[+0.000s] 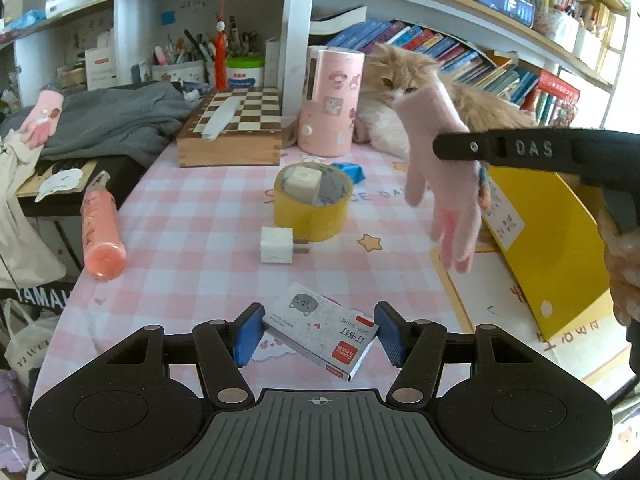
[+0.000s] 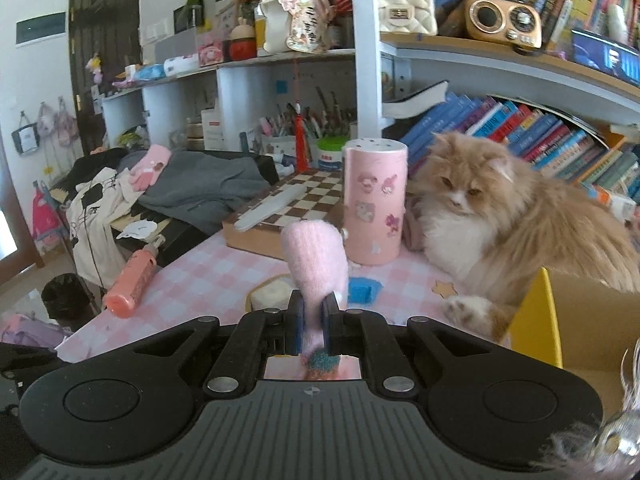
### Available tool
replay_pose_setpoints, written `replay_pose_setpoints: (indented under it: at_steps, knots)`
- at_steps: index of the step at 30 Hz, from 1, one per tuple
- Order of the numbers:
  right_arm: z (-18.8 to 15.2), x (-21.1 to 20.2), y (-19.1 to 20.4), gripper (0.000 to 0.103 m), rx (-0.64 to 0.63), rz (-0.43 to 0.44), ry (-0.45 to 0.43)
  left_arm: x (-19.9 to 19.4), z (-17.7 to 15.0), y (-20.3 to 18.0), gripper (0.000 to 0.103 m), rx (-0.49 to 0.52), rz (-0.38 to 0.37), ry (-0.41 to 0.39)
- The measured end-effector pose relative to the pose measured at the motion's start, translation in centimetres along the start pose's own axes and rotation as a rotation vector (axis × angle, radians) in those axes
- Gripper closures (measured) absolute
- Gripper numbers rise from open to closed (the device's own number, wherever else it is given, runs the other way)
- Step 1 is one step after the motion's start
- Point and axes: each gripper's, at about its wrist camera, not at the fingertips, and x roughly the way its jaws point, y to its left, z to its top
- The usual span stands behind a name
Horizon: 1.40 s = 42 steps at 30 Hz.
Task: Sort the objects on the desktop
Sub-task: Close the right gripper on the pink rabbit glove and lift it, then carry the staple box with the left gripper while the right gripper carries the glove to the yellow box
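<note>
My right gripper (image 2: 313, 322) is shut on a pink knit glove (image 2: 314, 258), held in the air above the table; in the left wrist view the glove (image 1: 444, 184) hangs fingers down from the right gripper (image 1: 460, 148), next to a yellow cardboard box (image 1: 560, 240). My left gripper (image 1: 318, 332) is open, its blue pads on either side of a small staples box (image 1: 324, 332) lying on the pink checked tablecloth (image 1: 192, 240). A white charger plug (image 1: 278, 246), a yellow tape roll (image 1: 312, 204) and a pink bottle (image 1: 100, 232) lie on the table.
A fluffy orange cat (image 2: 508, 216) lies at the back right, one paw by the yellow box (image 2: 540, 316). A pink cylinder (image 1: 330, 100) and a wooden chessboard box (image 1: 232, 128) stand behind. A second pink glove (image 1: 42, 118) lies on grey clothes at the left.
</note>
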Motion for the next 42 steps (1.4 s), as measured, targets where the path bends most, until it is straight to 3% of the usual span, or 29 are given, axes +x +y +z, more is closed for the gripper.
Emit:
replay_pose_setpoints:
  at_steps: [18, 42]
  knots:
    - [-3.4, -5.7, 3.1, 0.095, 0.030, -0.046, 0.040, -5.6, -2.0, 0.5, 0.043, -0.004, -0.067, -0.068]
    - [-7.9, -11.7, 7.4, 0.095, 0.109, -0.045, 0.114, -10.9, -5.3, 0.8, 0.043, 0.020, -0.135, -0.085]
